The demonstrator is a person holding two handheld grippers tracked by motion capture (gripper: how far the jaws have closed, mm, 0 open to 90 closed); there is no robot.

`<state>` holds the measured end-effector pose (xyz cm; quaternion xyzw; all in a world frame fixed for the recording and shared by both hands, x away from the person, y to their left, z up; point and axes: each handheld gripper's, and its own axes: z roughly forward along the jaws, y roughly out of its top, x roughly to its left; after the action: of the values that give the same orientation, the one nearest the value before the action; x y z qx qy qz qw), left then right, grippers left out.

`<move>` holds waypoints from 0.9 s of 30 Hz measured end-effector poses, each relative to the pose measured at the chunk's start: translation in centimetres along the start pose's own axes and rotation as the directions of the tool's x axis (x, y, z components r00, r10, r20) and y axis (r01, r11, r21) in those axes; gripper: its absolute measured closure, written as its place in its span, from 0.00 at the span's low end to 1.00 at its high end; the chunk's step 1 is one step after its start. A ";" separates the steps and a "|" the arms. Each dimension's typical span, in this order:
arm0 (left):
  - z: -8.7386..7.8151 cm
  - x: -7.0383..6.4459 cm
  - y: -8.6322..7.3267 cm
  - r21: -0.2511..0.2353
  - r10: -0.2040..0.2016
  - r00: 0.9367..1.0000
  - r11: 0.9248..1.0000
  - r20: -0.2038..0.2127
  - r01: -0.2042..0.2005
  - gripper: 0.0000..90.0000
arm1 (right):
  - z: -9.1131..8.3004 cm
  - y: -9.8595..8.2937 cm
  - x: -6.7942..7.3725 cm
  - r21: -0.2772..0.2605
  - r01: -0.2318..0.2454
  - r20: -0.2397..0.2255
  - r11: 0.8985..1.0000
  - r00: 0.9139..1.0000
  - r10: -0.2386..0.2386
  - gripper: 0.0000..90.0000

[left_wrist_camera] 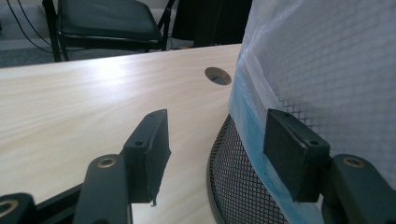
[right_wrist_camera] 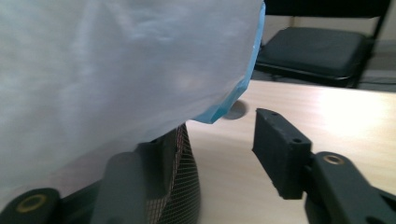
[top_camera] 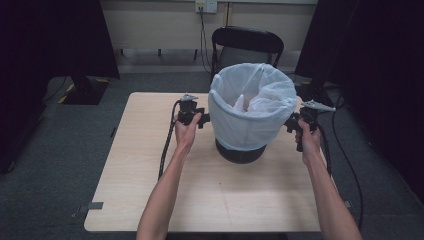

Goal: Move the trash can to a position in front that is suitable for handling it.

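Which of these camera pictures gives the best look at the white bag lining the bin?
The high view: it shows the whole white bag, open mouth and overhang, over the black mesh bin. The left gripper view shows one side close up; the right gripper view shows its hanging, blue-edged hem.

High view overhead, forward-down; gripper views close, low — share table (top_camera: 150, 165).

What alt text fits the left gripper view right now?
The left gripper is open beside a black mesh bin on a pale wooden table; one jaw lies against the bin's white liner bag. A black chair stands beyond.
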<state>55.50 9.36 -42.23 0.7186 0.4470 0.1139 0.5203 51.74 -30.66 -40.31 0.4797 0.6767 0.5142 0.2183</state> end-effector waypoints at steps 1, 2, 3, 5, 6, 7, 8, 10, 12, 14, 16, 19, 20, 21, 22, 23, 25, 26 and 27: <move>-0.9 0.0 -0.4 0.006 0.016 1.000 1.000 0.001 -0.016 0.45 | -0.1 -0.2 0.3 -0.002 0.002 -0.010 1.000 1.000 -0.002 0.53; -1.4 0.1 -0.5 0.009 0.022 1.000 1.000 0.002 -0.022 0.45 | -0.2 -0.3 0.6 -0.002 0.005 -0.018 1.000 1.000 -0.005 0.53; -1.8 0.0 -0.7 0.011 0.029 1.000 1.000 -0.003 -0.029 0.45 | -0.2 -0.4 1.0 -0.001 0.006 -0.026 1.000 1.000 -0.006 0.53; -2.6 -0.2 -1.0 0.012 0.040 0.999 0.999 -0.003 -0.040 0.46 | -0.4 -0.6 1.5 0.003 0.013 -0.039 1.000 0.999 -0.013 0.54; -3.0 -0.3 -1.2 0.019 0.047 0.999 0.999 -0.003 -0.047 0.47 | -0.6 -0.7 1.8 0.003 0.016 -0.045 1.000 0.999 -0.016 0.54; -3.4 -0.5 -1.3 0.017 0.050 0.999 0.999 -0.004 -0.050 0.48 | -0.7 -0.8 2.0 0.002 0.019 -0.049 1.000 0.999 -0.019 0.54; -3.7 -0.7 -1.5 0.022 0.053 0.999 0.998 -0.011 -0.053 0.49 | -0.8 -1.0 2.3 0.001 0.020 -0.056 1.000 0.998 -0.020 0.54; -4.3 -1.1 -1.9 0.013 0.051 0.999 0.999 -0.010 -0.051 0.52 | -1.2 -1.3 2.8 -0.006 0.023 -0.057 1.000 0.998 -0.024 0.56; -4.9 -1.5 -2.4 0.010 0.048 0.999 0.999 -0.011 -0.047 0.53 | -1.6 -1.6 3.2 -0.011 0.024 -0.062 1.000 0.998 -0.025 0.57; -5.5 -1.7 -2.9 0.005 0.054 0.999 0.999 -0.005 -0.054 0.53 | -2.1 -1.9 3.6 -0.014 0.024 -0.070 1.000 0.997 -0.025 0.58; -5.9 -1.8 -3.1 0.005 0.057 0.998 0.998 -0.002 -0.057 0.53 | -2.5 -2.1 4.0 -0.006 0.041 -0.075 0.999 0.996 -0.042 0.58; -7.2 -2.2 -3.9 0.005 0.069 0.998 0.998 0.001 -0.069 0.53 | -3.2 -2.2 4.8 0.013 0.071 -0.083 0.997 0.994 -0.070 0.59; -7.5 -2.3 -4.1 0.006 0.069 0.998 0.998 0.007 -0.069 0.53 | -3.5 -2.3 5.0 0.019 0.072 -0.094 0.997 0.993 -0.070 0.58; -7.9 -2.3 -4.3 0.003 0.076 0.997 0.997 0.009 -0.076 0.53 | -3.6 -2.4 5.2 0.020 0.072 -0.104 0.997 0.992 -0.069 0.58; -8.2 -2.3 -4.5 0.000 0.079 0.997 0.997 0.011 -0.079 0.52 | -3.8 -2.5 5.3 0.019 0.067 -0.119 0.998 0.991 -0.064 0.58; -8.2 -2.3 -4.5 0.000 0.079 0.997 0.997 0.011 -0.079 0.52 | -3.8 -2.5 5.3 0.019 0.067 -0.119 0.998 0.991 -0.064 0.58; -8.8 -2.4 -4.9 -0.006 0.081 0.997 0.997 0.012 -0.081 0.52 | -4.0 -2.9 5.5 0.005 0.045 -0.147 0.999 0.988 -0.043 0.56; -9.2 -2.5 -5.2 -0.007 0.079 0.997 0.997 0.008 -0.079 0.51 | -4.0 -3.1 5.6 0.001 0.043 -0.156 0.999 0.987 -0.042 0.56; -9.4 -2.5 -5.3 -0.007 0.080 0.997 0.997 0.003 -0.080 0.50 | -4.1 -3.2 5.8 0.000 0.039 -0.166 0.999 0.985 -0.039 0.56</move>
<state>45.32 13.83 -41.89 0.7344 0.4168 0.1350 0.5184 44.57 -27.61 -40.56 0.4222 0.7027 0.5468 0.1701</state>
